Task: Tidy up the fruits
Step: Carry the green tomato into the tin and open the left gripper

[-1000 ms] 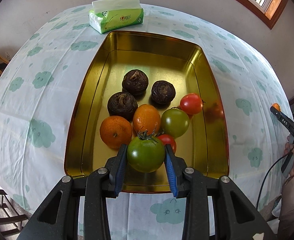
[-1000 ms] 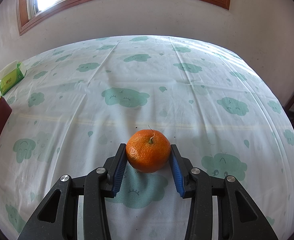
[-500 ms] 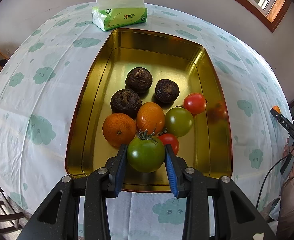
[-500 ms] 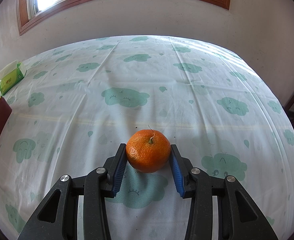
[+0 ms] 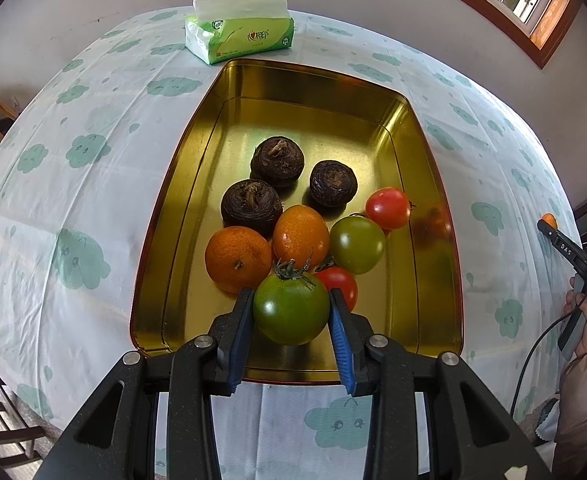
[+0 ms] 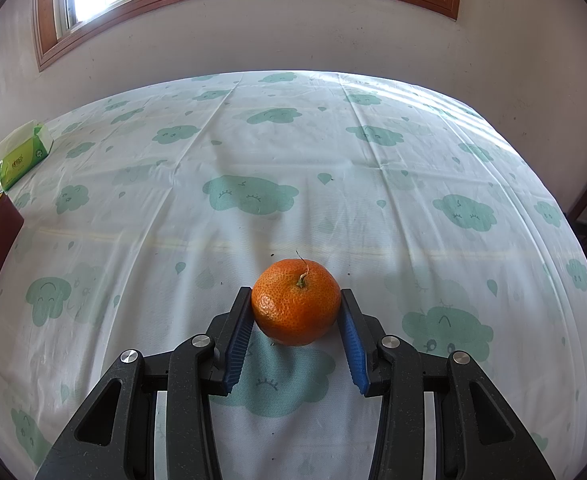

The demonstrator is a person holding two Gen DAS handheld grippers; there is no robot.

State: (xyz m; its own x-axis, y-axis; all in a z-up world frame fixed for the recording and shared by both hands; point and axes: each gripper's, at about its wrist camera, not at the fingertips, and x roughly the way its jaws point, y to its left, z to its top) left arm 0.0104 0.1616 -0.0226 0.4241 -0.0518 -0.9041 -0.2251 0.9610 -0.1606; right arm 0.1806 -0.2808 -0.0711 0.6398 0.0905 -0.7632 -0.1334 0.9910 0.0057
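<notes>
Left tongs (image 5: 291,312): clamped on green tomato (image 5: 291,308), lower centre of frame, at the near end of the gold tray (image 5: 433,160), fruit cluster directly beyond. Right tongs (image 6: 296,312): clamped on tangerine (image 6: 295,302), centre frame, over the desk (image 6: 293,140); tray at far left edge.

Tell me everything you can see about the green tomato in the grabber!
The green tomato is round, smooth and shiny, dark green with a faint reddish tinge low down, topped by a spiky dried stem. The left gripper squeezes it between blue ribbed pads, stem up, over the near end of the gold tray. It hides part of a red tomato behind.
</notes>
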